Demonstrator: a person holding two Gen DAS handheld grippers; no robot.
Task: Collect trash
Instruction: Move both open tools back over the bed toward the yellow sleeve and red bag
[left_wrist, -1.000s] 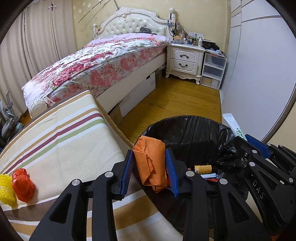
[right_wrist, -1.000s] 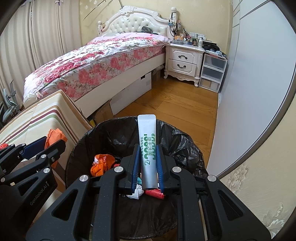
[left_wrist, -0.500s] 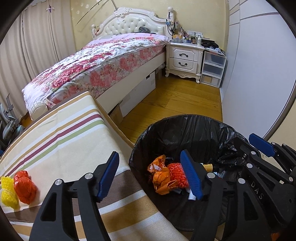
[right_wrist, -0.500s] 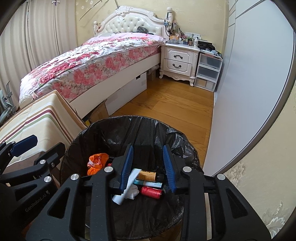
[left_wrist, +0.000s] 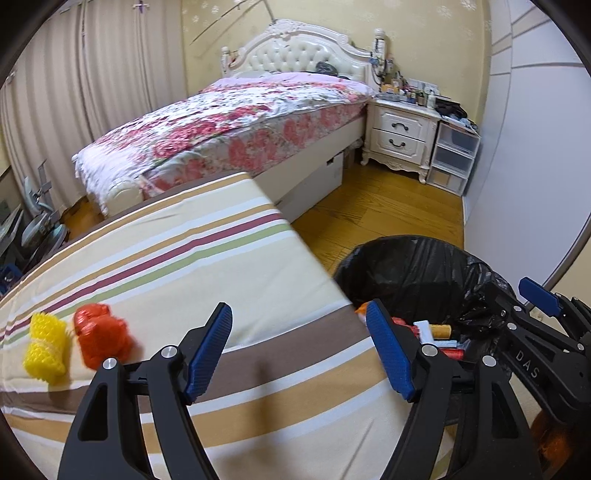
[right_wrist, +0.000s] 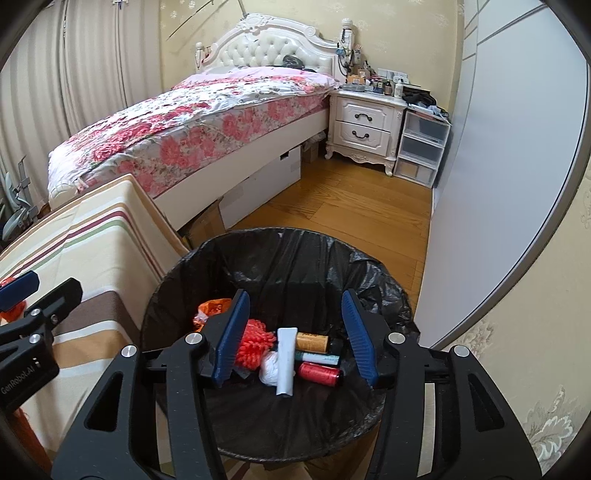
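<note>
The left gripper (left_wrist: 299, 354) is hanging over the near edge of the striped tablecloth (left_wrist: 207, 258), its blue pads spread wide and holding nothing. The right gripper (right_wrist: 295, 336) is hovering above the bin (right_wrist: 280, 251) lined with a black bag, jaws likewise splayed and empty. Both tools are free, so the step in hand looks like the turn toward the next pickup.

Inside the bin are lying a white tube (right_wrist: 286, 360), a red fuzzy ball (right_wrist: 253, 345), a crumpled orange wrapper (right_wrist: 212, 308), a small red can (right_wrist: 318, 373), an amber bottle (right_wrist: 312, 341) and a white wad (right_wrist: 270, 369) — trash already collected.

Two pieces are waiting on the tablecloth, off to the left of the left gripper: a red mesh ball (left_wrist: 99, 339) and, touching it on its far side, a yellow mesh ball (left_wrist: 46, 345). The view there is smeared, so their exact shape is hard to judge.

The next move probably calls for swinging the left gripper leftward, straddling the red ball with the open pads, and closing gently — the netting looks soft and will likely squash instead of slipping. The yellow one sits so close that a wide approach could nudge it toward the table edge.
</note>
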